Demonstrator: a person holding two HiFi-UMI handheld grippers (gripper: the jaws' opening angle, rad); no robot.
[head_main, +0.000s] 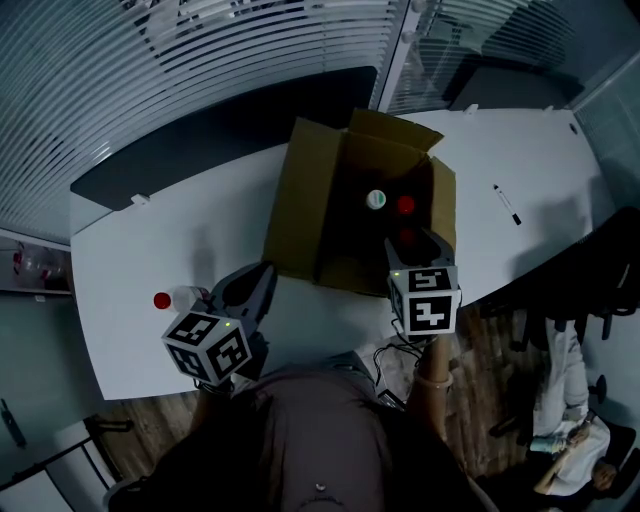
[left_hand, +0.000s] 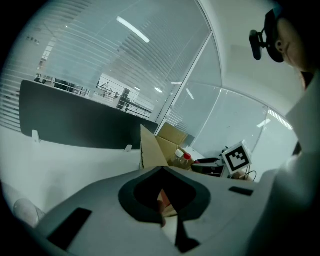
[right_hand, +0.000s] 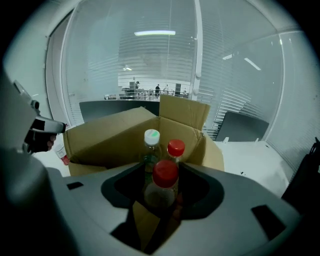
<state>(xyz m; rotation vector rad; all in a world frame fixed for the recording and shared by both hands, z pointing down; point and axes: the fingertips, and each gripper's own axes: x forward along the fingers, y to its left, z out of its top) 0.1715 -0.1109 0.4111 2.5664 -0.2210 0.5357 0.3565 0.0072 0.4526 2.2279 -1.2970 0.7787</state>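
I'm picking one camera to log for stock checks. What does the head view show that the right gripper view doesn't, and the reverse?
Only the head view: the person's torso, the wooden floor and the right gripper seen from outside. Only the right gripper view: its jaws closed on a red-capped clear plastic bottle, plus a ceiling light strip. Both: the open brown cardboard box, the white-capped clear bottle inside it, the left gripper and the white table.

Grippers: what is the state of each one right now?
Left gripper: closed, empty.
Right gripper: closed on a red-capped bottle.
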